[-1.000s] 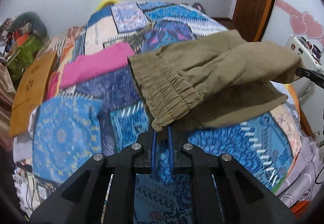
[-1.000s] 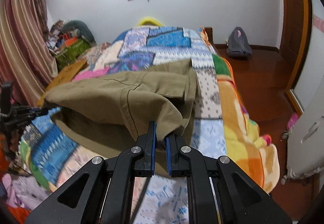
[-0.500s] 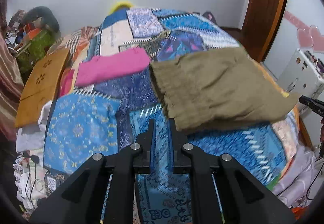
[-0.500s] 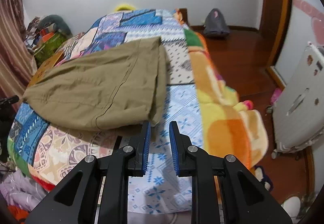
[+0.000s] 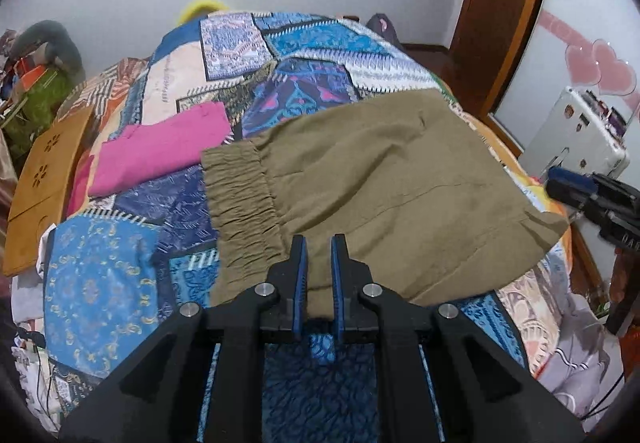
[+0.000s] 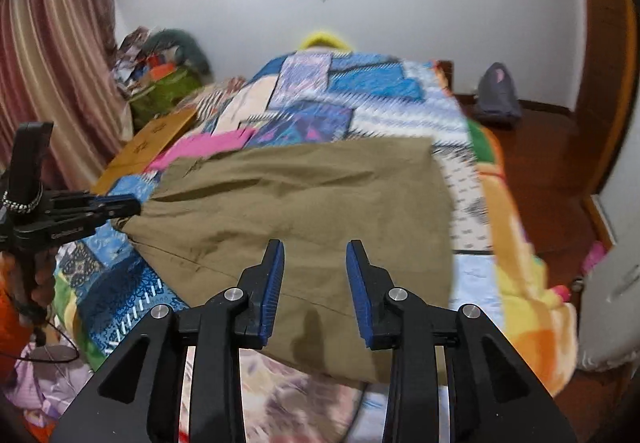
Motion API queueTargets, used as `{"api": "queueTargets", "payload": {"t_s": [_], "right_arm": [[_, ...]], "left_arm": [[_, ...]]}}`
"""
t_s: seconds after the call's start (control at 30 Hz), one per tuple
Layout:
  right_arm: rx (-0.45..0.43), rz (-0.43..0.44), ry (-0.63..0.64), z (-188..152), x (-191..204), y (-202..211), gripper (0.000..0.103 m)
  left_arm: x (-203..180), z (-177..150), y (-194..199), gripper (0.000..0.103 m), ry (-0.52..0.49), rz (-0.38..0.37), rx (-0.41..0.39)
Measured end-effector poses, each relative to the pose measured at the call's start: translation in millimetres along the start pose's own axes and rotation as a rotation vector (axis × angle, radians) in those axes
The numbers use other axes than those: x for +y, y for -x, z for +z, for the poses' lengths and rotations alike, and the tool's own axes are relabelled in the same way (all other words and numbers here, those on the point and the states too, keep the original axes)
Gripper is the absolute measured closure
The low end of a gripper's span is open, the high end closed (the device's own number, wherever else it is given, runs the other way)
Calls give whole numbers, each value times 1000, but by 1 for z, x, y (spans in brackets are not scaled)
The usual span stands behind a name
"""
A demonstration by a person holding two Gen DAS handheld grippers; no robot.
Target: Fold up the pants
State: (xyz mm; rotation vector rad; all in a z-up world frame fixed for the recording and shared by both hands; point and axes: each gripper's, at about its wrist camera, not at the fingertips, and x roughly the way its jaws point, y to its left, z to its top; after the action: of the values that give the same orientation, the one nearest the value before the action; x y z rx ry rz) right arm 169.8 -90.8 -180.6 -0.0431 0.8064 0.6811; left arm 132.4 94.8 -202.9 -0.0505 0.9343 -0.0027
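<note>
The olive pants (image 5: 372, 195) lie folded flat on the patchwork bed cover (image 5: 104, 283), elastic waistband toward the left. They also show in the right wrist view (image 6: 312, 211). My left gripper (image 5: 319, 247) is open with a narrow gap, its tips over the near edge of the pants, holding nothing. My right gripper (image 6: 315, 255) is open wide over the near edge of the pants, empty. The right gripper also shows at the right edge of the left wrist view (image 5: 568, 187), and the left gripper at the left of the right wrist view (image 6: 120, 207), touching the waistband end.
A folded pink garment (image 5: 160, 151) lies on the bed behind the pants. A wooden board (image 5: 44, 179) lies at the bed's left edge. A white appliance (image 5: 576, 139) and a wooden door frame (image 5: 496, 11) stand at the right. A bag (image 6: 498, 95) sits on the floor.
Both grippers let go of the pants, which dropped flat onto the bed. The right gripper has opened wider, and both have moved forward over the near edge of the pants.
</note>
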Motion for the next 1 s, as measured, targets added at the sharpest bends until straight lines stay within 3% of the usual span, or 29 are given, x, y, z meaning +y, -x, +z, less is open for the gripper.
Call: {"api": "queueTargets", "payload": {"t_s": [0.17,0.23,0.37,0.47,0.63,0.7,0.83,0.9,0.97,1.0], "right_arm": [[114,-5,-22,-25,-8,-40,73],[96,3,-66,-33,-21,-36,66],[136,-67,-82,-40,-47,-26,65],[184,-62,-96,-41,-66,-23,63],[173,-128,-60,-18,-73,-15,61],[142,-113,-66,-5,-76,-13,61],[104,-111,-55,21,-80,-24,61],[95,-116,-64,34,-86,-34,58],[88,-123,-85,49,-92,-48,47],[89,-122,-84,55,-95,-55,47]], "left_arm": [[9,-10,-20,90,25,-4,41],[13,-14,-18,90,24,-26,33],[21,-11,-8,90,37,-37,16],[39,0,2,89,71,-24,-4],[69,21,2,83,113,61,-29],[77,28,-5,71,130,76,-22],[87,45,-31,58,156,85,15],[88,51,-42,51,158,79,31],[87,62,-57,51,154,72,51],[85,67,-63,51,151,67,62]]}}
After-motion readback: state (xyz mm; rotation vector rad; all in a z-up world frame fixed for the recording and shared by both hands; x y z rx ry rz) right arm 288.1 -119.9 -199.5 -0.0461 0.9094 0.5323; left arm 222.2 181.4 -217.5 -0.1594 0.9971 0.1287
